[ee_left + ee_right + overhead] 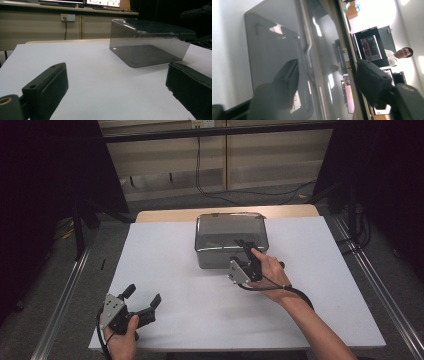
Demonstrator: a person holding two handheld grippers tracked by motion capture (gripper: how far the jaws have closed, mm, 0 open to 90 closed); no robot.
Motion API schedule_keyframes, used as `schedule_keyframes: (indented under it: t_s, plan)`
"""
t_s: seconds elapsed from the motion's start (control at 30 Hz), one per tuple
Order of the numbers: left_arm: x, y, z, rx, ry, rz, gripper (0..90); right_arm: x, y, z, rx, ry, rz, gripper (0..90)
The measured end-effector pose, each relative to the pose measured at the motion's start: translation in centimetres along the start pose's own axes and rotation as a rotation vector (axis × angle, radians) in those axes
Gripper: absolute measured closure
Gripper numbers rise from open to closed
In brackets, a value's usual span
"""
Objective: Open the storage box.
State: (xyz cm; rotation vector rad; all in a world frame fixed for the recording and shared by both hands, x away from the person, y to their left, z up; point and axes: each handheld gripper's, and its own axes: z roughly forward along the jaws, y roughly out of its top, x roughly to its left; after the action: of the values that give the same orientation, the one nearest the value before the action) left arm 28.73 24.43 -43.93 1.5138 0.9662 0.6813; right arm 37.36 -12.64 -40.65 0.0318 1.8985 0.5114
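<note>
While my right gripper (248, 251) straddles the near right wall of the smoky plastic box (231, 240), my left gripper (142, 301) rests spread wide on the white sheet (190, 310).

The box sits mid-table toward the far edge, nothing inside that I can see. My right gripper view shows one jaw inside, one outside, pads not yet pressing.
</note>
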Motion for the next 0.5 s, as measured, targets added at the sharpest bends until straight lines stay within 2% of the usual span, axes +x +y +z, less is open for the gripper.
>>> schedule_keyframes:
  t_s: [0.07, 0.1, 0.33, 0.37, 0.4, 0.5]
  plan:
    - [0.01, -0.01, 0.01, 0.001, 0.001, 0.001, 4.1, 0.03, 0.04, 0.04, 0.002, 0.007, -0.014, 39.9]
    - [0.01, -0.01, 0.02, 0.001, 0.001, 0.0, 4.1, 0.17, 0.1, 0.06, 0.014, 0.006, -0.043, 43.6]
    - [0.0, -0.01, 0.08, 0.003, 0.002, 0.001, 4.1, 0.61, 0.18, 0.12, 0.039, 0.002, -0.131, 54.0]
    - [-0.01, -0.01, 0.09, 0.003, 0.002, 0.001, 4.1, 0.61, 0.18, 0.12, 0.039, 0.002, -0.131, 54.0]
    - [-0.02, -0.01, 0.09, 0.003, 0.002, 0.001, 4.1, 0.69, 0.17, 0.18, 0.042, 0.005, -0.154, 56.5]
    - [-0.02, -0.01, 0.11, 0.004, 0.002, 0.001, 4.1, 0.79, 0.17, 0.24, 0.049, 0.009, -0.168, 60.6]
